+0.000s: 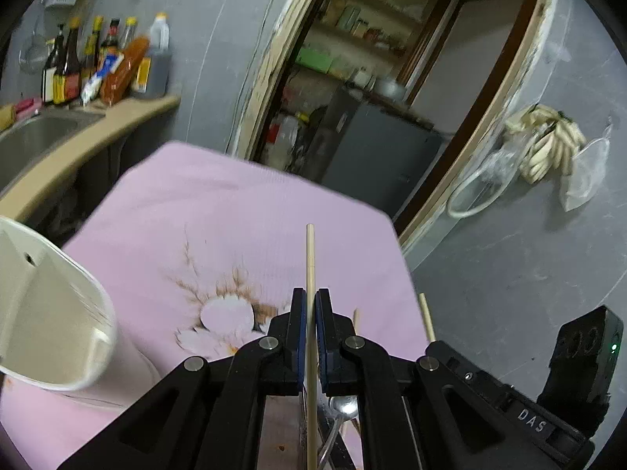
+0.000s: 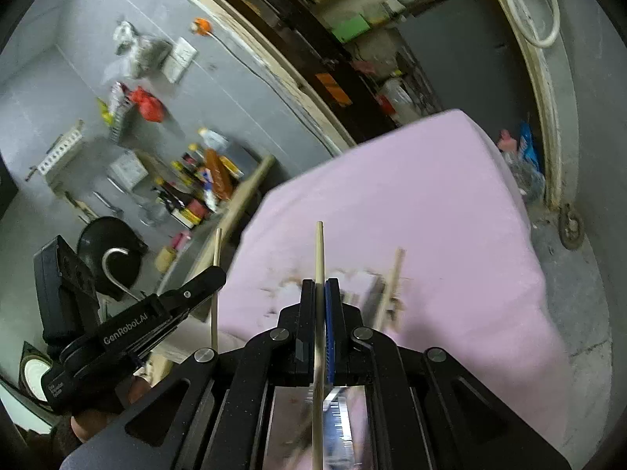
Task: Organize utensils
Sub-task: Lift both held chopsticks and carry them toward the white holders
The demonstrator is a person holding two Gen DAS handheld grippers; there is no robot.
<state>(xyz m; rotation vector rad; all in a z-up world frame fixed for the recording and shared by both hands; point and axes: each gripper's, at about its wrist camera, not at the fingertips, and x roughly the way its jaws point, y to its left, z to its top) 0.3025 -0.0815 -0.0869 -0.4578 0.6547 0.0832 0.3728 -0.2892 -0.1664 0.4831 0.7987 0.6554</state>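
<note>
My left gripper point(image 1: 310, 305) is clamped tight on a chopstick point(image 1: 310, 258); the stick runs straight up between the blue pads point(image 1: 299, 313) and its tip stands well above them, over the pink cloth point(image 1: 243, 211) with the flower print. My right gripper point(image 2: 320, 293) is likewise closed hard on its own chopstick point(image 2: 319, 250), which pokes up past the fingertips over the same pink cloth.

In the left view a white holder point(image 1: 51, 313) tilts at the left edge, near my gripper, partly cut off by the frame. Beneath my left fingers a metal spoon point(image 1: 345, 407) lies on the table, mostly hidden by the gripper body. At the right of that view the other gripper's black body shows, with its chopstick point(image 1: 426, 317) sticking up behind it.

In the right view a further wooden stick point(image 2: 392, 286) lies just right of my fingers, though motion blur makes it hard to say what it rests on. Under the right gripper something shiny and ribbed shows, perhaps cutlery. My hand point(image 2: 98, 419) on the left gripper is barely visible at the lower left.
</note>
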